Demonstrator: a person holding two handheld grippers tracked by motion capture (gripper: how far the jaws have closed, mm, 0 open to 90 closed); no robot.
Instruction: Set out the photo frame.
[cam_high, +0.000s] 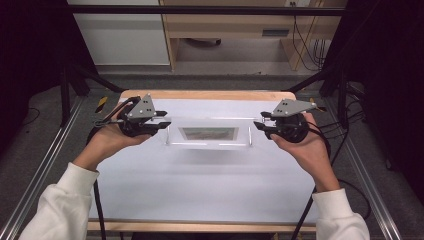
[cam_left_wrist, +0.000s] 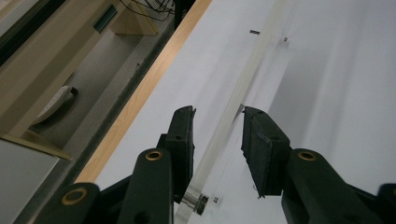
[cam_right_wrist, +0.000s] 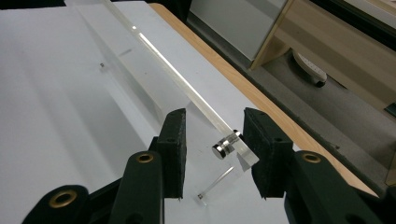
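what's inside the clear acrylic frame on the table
In the high view the clear acrylic frame holds a rectangular picture insert, brownish and too blurred to read. Each tool view shows the frame edge-on, so the insert cannot be seen there.

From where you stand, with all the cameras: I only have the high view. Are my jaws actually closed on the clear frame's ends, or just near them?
Observer: The left gripper is open. Its jaws stand on either side of the clear acrylic frame's edge, with a gap on each side.
Operator: And the right one?
Observer: The right gripper is open too, straddling the frame's corner without clamping it.
Operator: Anything at that corner I should know about?
Observer: Yes, a round metal standoff sits on the corner, right between the right jaws.
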